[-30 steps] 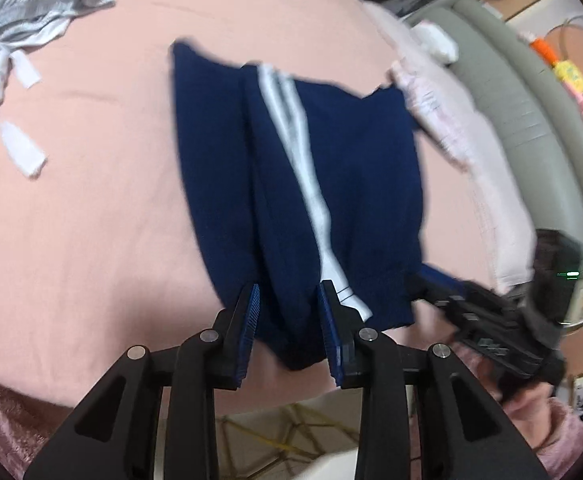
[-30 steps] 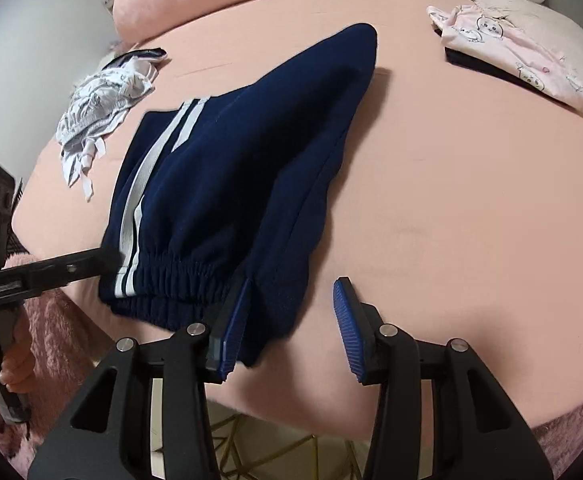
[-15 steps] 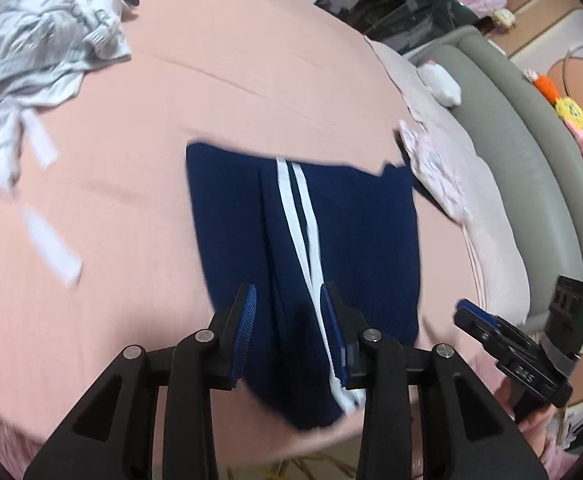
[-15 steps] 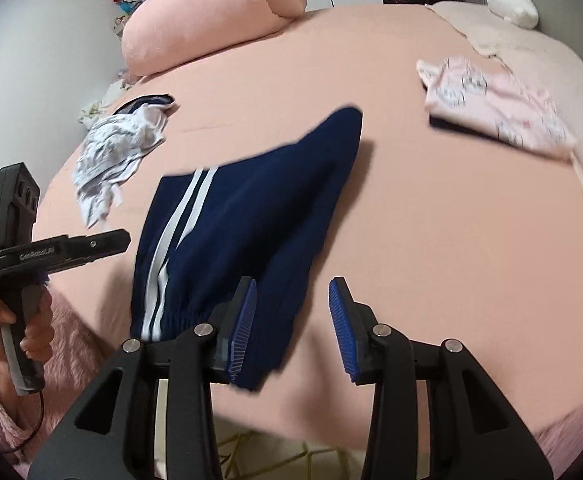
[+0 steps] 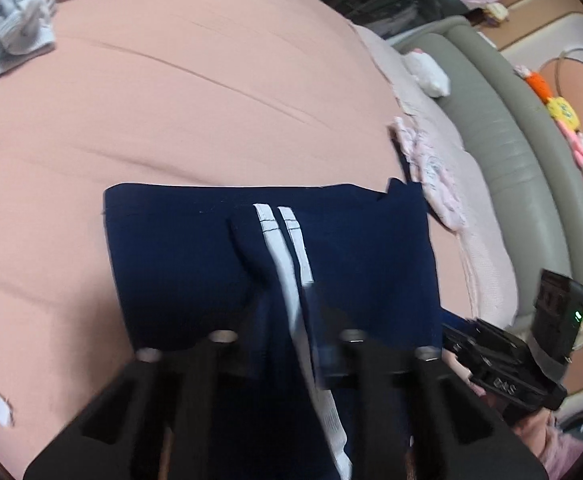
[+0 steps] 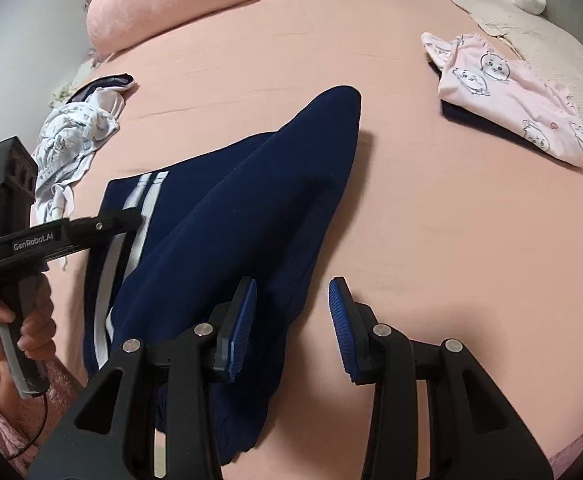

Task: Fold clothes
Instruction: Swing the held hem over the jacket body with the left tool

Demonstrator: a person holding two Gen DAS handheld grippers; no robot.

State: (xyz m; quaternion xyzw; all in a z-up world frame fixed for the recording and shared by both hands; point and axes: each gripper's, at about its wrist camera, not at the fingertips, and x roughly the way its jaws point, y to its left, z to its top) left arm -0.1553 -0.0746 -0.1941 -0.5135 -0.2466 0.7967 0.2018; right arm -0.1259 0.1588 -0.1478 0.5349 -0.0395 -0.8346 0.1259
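Navy shorts (image 5: 351,248) with two white side stripes lie on the pink bed (image 5: 171,100). Their near end rises off the sheet and passes between the fingers of my left gripper (image 5: 281,320), which is shut on it; this view is blurred. In the right wrist view the shorts (image 6: 251,200) run from a far point down to the bed's near edge. The left gripper (image 6: 125,218) holds the striped side there. My right gripper (image 6: 291,320) is open, its left finger against the cloth's right edge and bare sheet between the pads.
A folded pink printed garment (image 6: 511,92) lies on a dark one at the far right. A crumpled white-and-grey garment (image 6: 71,136) lies at the left. A pink pillow (image 6: 171,4) is at the far end. A grey padded bed edge (image 5: 503,120) runs along the right.
The left gripper has carried the shorts' near end up and forward, so the shorts look shorter on the bed. The right gripper stayed open beside the cloth.
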